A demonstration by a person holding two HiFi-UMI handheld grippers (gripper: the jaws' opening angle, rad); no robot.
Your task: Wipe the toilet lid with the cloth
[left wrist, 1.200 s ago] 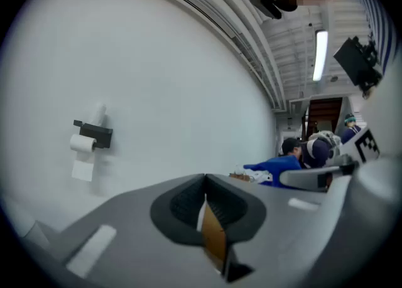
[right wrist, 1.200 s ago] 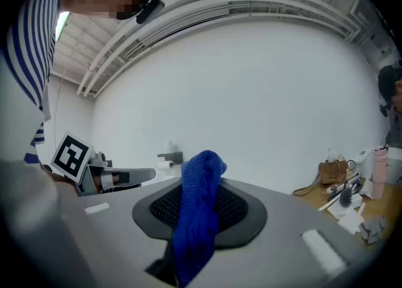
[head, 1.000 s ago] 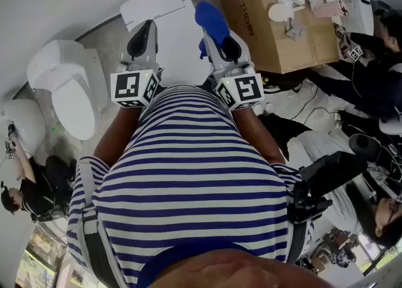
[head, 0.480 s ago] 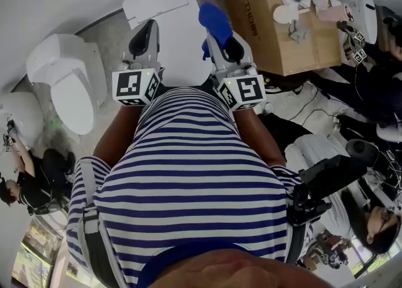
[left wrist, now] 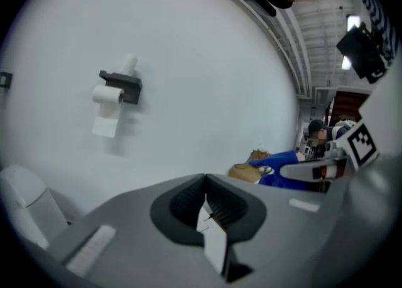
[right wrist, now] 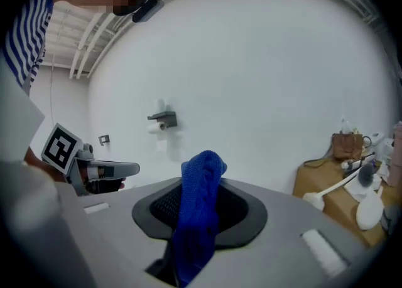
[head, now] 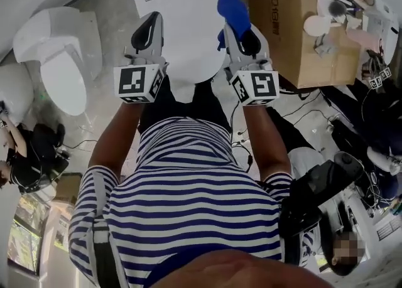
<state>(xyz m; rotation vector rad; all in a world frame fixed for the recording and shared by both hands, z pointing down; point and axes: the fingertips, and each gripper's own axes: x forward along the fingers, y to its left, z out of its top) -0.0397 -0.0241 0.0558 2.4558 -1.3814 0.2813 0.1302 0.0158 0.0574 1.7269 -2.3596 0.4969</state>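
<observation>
Looking down on a big white toilet lid [head: 182, 23], shut flat, with its back cut off by the top edge of the head view. Plenty of bare lid between the two hand-held grippers. Close on the right, a brown cardboard box [head: 295, 42]; on the left, another white toilet [head: 59, 73], with grey floor [head: 116, 36] in between. Holding the left hand-held gripper [head: 149, 28] over the lid's left side, squeezed closed on nothing. Pinching a blue cloth [head: 231, 9] tight in the right hand-held gripper [head: 242, 34], over the lid's right edge, with the cloth poking out past the tips. Hard to tell how high above the lid. Compared with a second ago: lid higher in the picture, both hand-held grippers and the cloth held the same way.
</observation>
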